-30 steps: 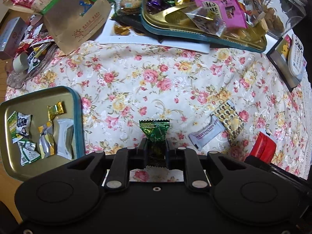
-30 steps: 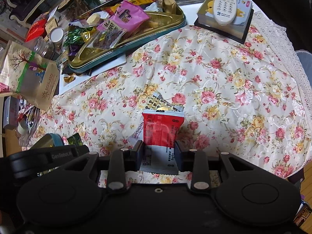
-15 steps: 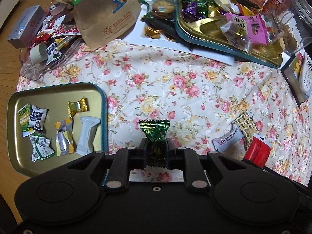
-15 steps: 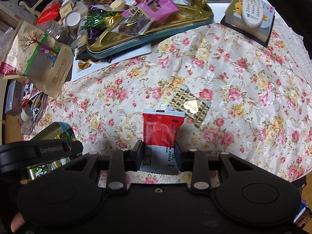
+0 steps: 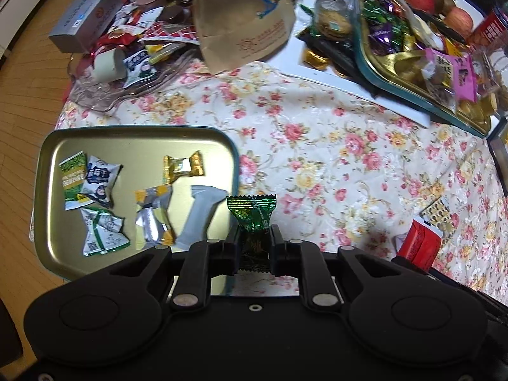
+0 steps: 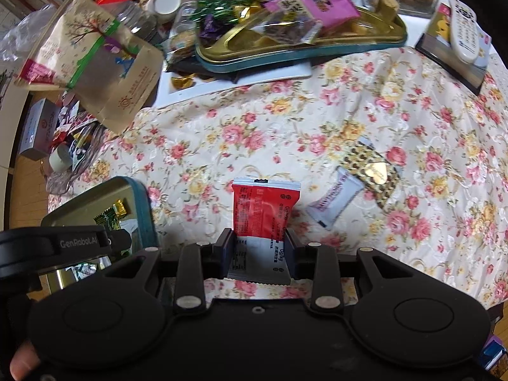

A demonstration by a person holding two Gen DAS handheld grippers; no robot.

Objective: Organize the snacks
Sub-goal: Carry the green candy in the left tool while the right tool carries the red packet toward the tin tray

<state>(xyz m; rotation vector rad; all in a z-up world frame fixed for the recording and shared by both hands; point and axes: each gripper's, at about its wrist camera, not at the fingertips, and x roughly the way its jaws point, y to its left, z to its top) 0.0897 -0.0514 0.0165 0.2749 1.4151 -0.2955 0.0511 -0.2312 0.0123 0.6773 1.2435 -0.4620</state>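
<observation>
Green candy (image 5: 252, 214) in left claw (image 5: 253, 245)

Left gripper (image 5: 254, 244) pointing down, jaws clamped tight on a green candy wrapper (image 5: 252, 214), wrapper sticking up past the fingertips. Right gripper (image 6: 259, 247) angled steeply down, jaws partly closed and pinching a red-and-white packet (image 6: 265, 212) by its sides. Bit of a finger (image 6: 22, 363) at near left corner of right wrist view.

"GenRobot.AI" stands in pale letters on the black body of the left hand-held gripper (image 6: 118, 240); print on the red snack packet (image 6: 265, 212) is unreadable.
</observation>
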